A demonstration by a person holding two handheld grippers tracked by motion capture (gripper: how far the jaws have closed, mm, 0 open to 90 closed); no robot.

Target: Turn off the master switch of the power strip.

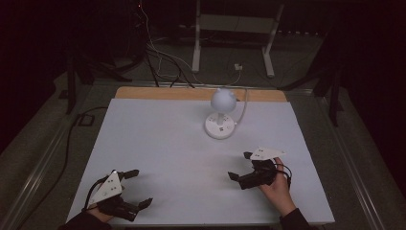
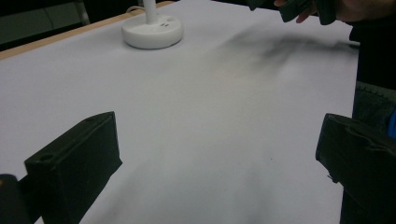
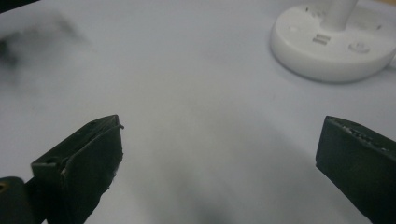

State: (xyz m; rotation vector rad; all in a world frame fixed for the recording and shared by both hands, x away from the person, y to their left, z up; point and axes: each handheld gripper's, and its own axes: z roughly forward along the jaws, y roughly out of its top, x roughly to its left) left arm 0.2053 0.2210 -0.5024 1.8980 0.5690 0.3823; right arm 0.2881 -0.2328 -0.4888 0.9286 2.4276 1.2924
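A white desk lamp [image 1: 221,112] with a round head and a round base [image 1: 219,127] stands on the white table [image 1: 158,143], at the back and right of centre. My left gripper [image 1: 140,188] is near the front left edge, open, nothing between its jaws. My right gripper [image 1: 240,166] is at the front right, open and empty, a little in front of the lamp. In the left gripper view my gripper [image 2: 217,154] points across bare table toward the lamp base [image 2: 152,31]. In the right gripper view my gripper [image 3: 219,149] faces the lamp base [image 3: 331,46].
The lamp's white cord [image 1: 244,108] runs off the table's back wooden edge [image 1: 158,93]. Behind the table are cables [image 1: 163,57] on the floor and the white legs of a stand [image 1: 196,43]. The other hand and its gripper [image 2: 303,7] show far off in the left gripper view.
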